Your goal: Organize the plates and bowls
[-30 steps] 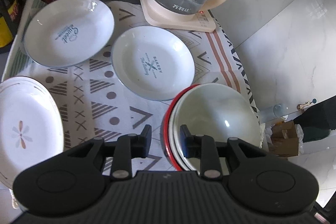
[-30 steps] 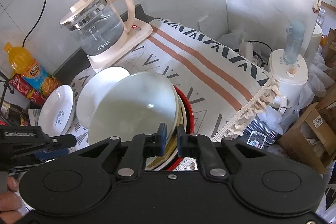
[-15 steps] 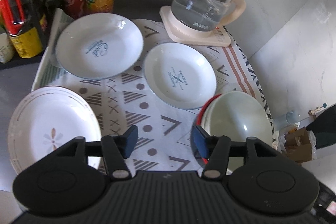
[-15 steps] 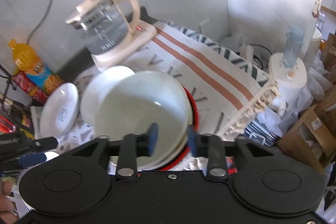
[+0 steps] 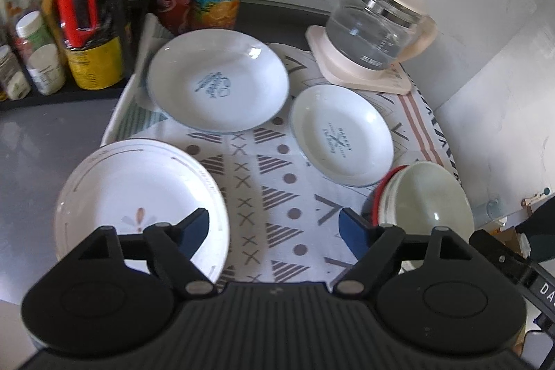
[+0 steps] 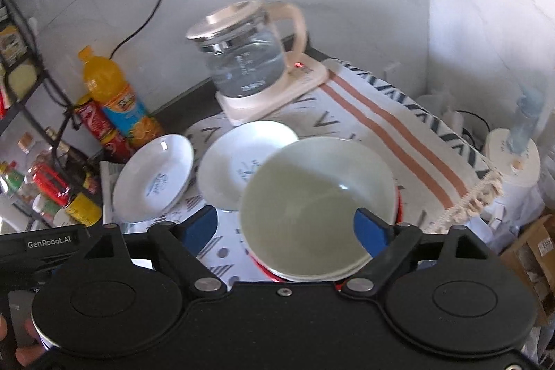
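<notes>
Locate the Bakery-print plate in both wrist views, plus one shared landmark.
Left wrist: Bakery-print plate sits right of centre, between the larger blue-print plate and the stacked bowls.
Right wrist: centre, partly hidden behind the bowls.
Shared landmark: glass kettle, just behind it.

I spread both the left hand-held gripper (image 5: 274, 226) and the right hand-held gripper (image 6: 286, 224) wide and pulled back; the green bowl (image 6: 317, 205) shrank toward lower frame.
</notes>
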`<action>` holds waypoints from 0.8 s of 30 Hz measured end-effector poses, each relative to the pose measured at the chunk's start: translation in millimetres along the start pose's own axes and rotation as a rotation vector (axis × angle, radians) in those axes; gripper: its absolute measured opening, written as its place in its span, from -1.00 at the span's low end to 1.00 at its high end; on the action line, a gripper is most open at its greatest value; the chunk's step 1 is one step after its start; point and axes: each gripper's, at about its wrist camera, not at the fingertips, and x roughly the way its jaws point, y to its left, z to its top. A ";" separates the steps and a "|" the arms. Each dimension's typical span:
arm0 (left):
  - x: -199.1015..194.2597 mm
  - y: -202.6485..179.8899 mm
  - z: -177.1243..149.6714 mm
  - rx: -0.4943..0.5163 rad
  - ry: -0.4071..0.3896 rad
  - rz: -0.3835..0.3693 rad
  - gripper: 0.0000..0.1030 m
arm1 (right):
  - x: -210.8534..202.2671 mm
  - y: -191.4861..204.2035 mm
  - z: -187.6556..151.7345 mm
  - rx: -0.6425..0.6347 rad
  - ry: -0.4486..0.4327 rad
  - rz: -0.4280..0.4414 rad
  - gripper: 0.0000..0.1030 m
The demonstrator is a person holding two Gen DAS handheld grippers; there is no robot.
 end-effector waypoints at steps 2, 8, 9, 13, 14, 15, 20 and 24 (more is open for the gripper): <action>-3.3 8.2 0.0 -0.015 -0.005 0.002 0.56 | 0.7 6.7 0.9 -0.011 0.000 0.007 0.67; -13.3 29.0 2.2 -0.069 -0.023 0.012 0.56 | 1.0 25.9 3.0 -0.047 -0.001 0.044 0.68; -15.0 32.3 2.6 -0.078 -0.028 0.013 0.56 | 1.6 29.9 3.0 -0.055 0.001 0.050 0.67; -19.1 45.7 4.6 -0.125 -0.041 0.021 0.56 | 7.1 44.3 3.1 -0.092 0.013 0.081 0.68; -19.6 48.7 5.1 -0.135 -0.043 0.025 0.56 | 9.3 48.1 3.5 -0.103 0.016 0.088 0.68; -20.1 51.8 5.6 -0.145 -0.046 0.031 0.56 | 11.4 51.2 4.1 -0.111 0.019 0.094 0.68; -20.6 66.9 10.0 -0.201 -0.061 0.049 0.56 | 26.2 68.7 11.8 -0.143 0.044 0.139 0.68; -17.8 75.8 16.8 -0.242 -0.078 0.063 0.56 | 43.5 80.8 20.0 -0.163 0.069 0.185 0.67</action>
